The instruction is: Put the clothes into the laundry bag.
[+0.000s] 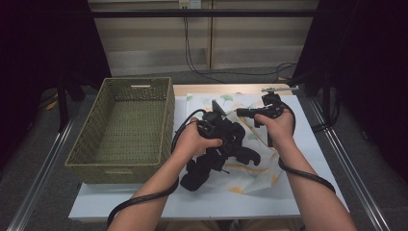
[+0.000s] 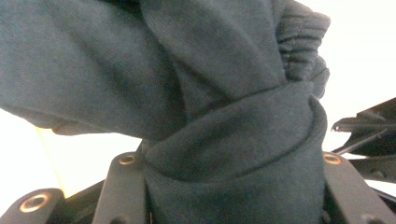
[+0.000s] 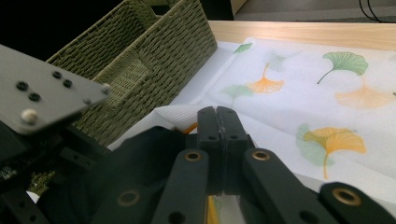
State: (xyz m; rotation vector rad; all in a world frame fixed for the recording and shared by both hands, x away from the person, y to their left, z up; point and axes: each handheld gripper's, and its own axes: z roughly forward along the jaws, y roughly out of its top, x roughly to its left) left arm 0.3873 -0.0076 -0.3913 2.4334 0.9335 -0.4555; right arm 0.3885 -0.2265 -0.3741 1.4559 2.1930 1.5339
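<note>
My left gripper [image 1: 219, 139] grips the dark garment [image 1: 211, 161] mid-table; right gripper [image 1: 245, 113] pinched on the leaf-print cloth [image 1: 262, 168].

High view: dim overall, both side margins near black; light falls from above onto the white tabletop [image 1: 308, 159], the brightest surface. Soft shadow under the forearms at the near edge. Picture slightly soft, low detail.

Left gripper view: dark blue-grey knitted cloth [image 2: 196, 93] very close, its weave blurred; background blown out to white glare.

Right gripper view: evenly lit, mild. Olive-green woven basket [image 3: 140, 60] and white leaf-printed sheet [image 3: 327, 102] fairly sharp; near black linkage soft.
</note>
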